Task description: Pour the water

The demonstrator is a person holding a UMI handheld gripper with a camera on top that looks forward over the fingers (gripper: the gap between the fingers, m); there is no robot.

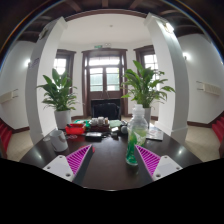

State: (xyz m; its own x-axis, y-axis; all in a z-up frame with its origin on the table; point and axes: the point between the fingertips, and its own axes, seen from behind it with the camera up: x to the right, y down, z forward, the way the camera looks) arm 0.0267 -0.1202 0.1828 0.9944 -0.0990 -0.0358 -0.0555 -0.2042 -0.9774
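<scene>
Jaws [112, 160]: standing wide apart, holding nothing.
Bottle [135, 135]: clear plastic, standing upright on the dark worktop [105, 170], just ahead of the right finger.

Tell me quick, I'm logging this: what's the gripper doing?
Gripper: open; the green bottle stands by the right pad, not clamped.

Pretty dim indoors overall, with most of the light coming from the tall white-paned glass doors [104, 78] at the back, which are blown out to near white. The dark glossy wooden table [105, 165] picks up a soft sheen from them. Heavy fisheye distortion here: the white square pillars [165, 70] bow outward, and everything toward the rim smears and darkens.
</scene>
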